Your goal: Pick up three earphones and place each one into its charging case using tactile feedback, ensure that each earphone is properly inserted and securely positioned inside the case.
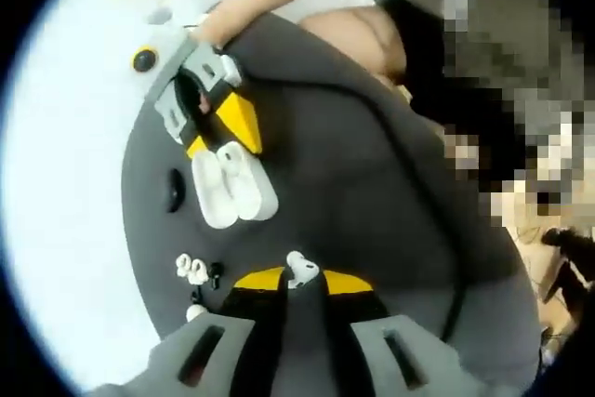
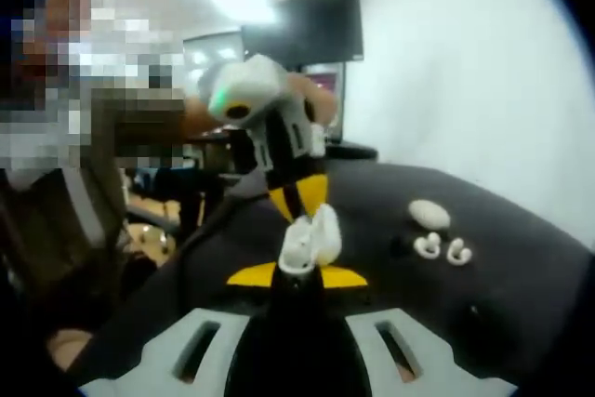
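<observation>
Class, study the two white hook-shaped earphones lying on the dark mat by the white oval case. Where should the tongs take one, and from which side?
Take the hook-shaped earphone by its rounded body, not the thin open loop, coming down from above: it lies flat on the mat, and its twin sits close alongside, so a sideways approach would likely knock that.

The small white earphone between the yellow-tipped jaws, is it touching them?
Touching. The left gripper view shows the white earphone pinched between the left gripper's yellow tips.

Two grippers (image 1: 299, 278) (image 1: 219, 127), one open charging case (image 1: 232, 185), one closed case (image 2: 429, 214), three white earphones (image 1: 192, 270)
</observation>
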Motion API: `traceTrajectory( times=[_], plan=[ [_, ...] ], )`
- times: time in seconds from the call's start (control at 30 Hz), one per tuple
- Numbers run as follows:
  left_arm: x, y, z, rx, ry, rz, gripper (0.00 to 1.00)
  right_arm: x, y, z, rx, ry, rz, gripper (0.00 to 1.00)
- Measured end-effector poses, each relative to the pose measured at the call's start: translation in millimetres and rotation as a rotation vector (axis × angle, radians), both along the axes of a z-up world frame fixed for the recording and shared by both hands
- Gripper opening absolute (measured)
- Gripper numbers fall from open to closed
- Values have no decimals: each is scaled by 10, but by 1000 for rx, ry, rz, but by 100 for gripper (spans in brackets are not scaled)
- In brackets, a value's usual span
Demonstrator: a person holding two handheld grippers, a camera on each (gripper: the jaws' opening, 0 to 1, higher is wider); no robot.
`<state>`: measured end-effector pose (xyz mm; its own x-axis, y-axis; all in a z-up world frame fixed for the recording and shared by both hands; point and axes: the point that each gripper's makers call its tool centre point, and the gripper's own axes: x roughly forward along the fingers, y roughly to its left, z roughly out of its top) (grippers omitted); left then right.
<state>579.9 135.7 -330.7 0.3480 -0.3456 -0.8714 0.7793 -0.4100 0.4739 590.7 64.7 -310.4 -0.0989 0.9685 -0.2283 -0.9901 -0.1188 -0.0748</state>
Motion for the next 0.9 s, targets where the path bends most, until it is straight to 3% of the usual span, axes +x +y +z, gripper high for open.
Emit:
traceTrajectory(
  times=[0.2,0.3,0.4,0.53,0.67,0.73,0.8,0.83,0.9],
  plan=[
    [32,-21,12,-21,-3,2,10,-3,-3,-1,-1,-4,1,17],
    [48,-30,7,-38,27,40,8,-4,-2,-2,-1,-5,1,17],
    [30,-84,14,-114,91,106,4,0,-3,0,-1,-5,1,17],
    [81,-92,28,-205,113,162,4,6,-2,1,-1,-7,2,17],
    [44,-69,105,-386,232,249,4,2,1,1,-1,-8,2,17],
    [28,-43,205,-525,324,294,4,1,3,1,-1,-8,2,17],
    [54,-100,363,-709,416,339,4,1,6,1,-2,-7,2,17],
    [55,-147,451,-809,483,358,4,1,7,0,-3,-6,2,17],
    [44,-218,573,-943,597,366,4,0,7,-1,-4,-7,2,17]
  ],
)
